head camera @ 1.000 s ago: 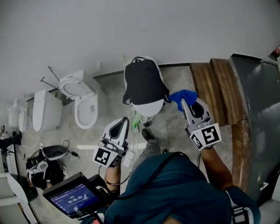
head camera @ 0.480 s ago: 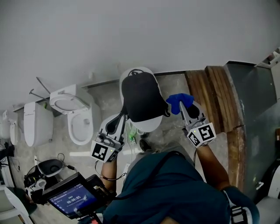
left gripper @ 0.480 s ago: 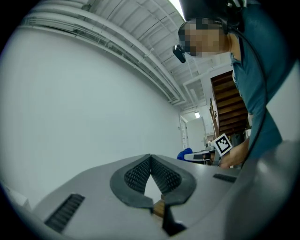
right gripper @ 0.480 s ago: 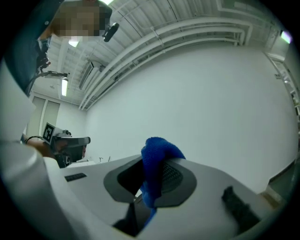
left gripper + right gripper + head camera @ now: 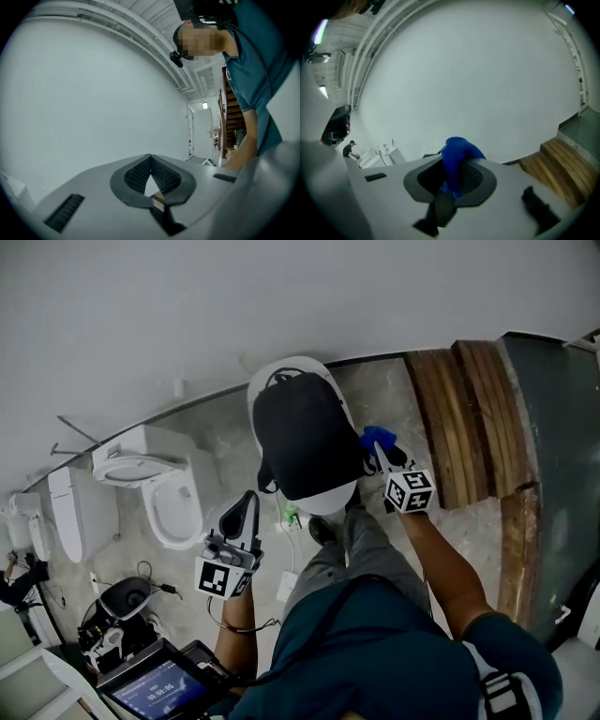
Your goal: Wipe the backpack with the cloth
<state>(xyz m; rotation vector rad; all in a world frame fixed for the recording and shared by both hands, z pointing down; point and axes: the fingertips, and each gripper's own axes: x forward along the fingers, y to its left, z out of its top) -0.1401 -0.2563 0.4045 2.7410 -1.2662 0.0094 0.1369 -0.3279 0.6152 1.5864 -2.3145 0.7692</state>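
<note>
A black backpack (image 5: 305,442) stands on a round white stool (image 5: 326,500) against the grey wall in the head view. My right gripper (image 5: 382,454) is at the backpack's right edge, shut on a blue cloth (image 5: 374,436). The right gripper view shows the blue cloth (image 5: 457,157) bunched between the jaws of the right gripper (image 5: 453,165); the backpack is out of that view. My left gripper (image 5: 249,504) hangs below and left of the backpack, apart from it. In its own view the left gripper (image 5: 150,160) is shut, with nothing held.
A white toilet (image 5: 173,507) with its lid up stands left of the stool, and another toilet (image 5: 77,512) stands farther left. Wooden steps (image 5: 469,418) rise at the right. Black gear with cables (image 5: 117,610) and a lit screen (image 5: 159,688) are at the lower left.
My right gripper has brought the blue cloth in against the backpack's right side. The left gripper stays low at the backpack's left. The head view has shifted.
</note>
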